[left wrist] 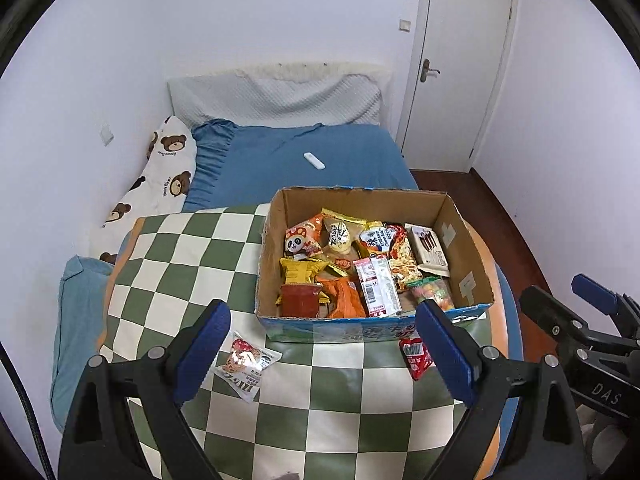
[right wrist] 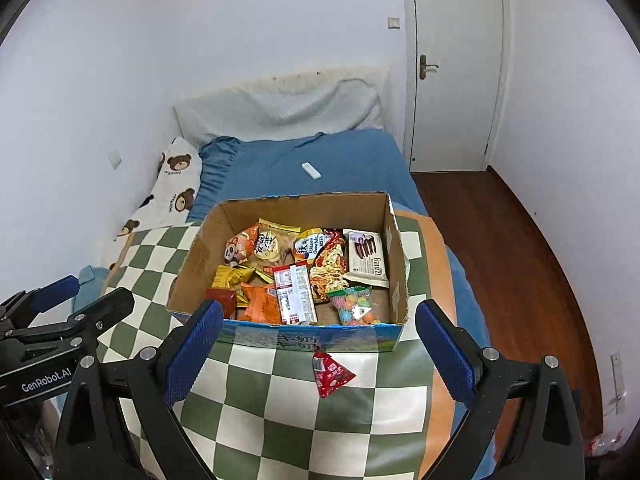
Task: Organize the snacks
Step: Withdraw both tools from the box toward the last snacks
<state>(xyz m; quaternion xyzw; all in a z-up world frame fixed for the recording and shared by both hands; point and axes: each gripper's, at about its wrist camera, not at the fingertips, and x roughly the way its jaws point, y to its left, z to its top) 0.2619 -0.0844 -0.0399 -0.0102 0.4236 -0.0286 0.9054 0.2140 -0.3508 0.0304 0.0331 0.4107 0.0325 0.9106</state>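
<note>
- Resting on the green checkered blanket, the cardboard box was full of snacks, with its long axis running away from the cameras toward the blue bed.
- A red triangular packet lay just before the box, its tip pointing right.
- A clear snack packet lay on the blanket near the box's left corner, tilted diagonally.
- The left gripper and the right gripper had their fingers spread wide, holding nothing.
</note>
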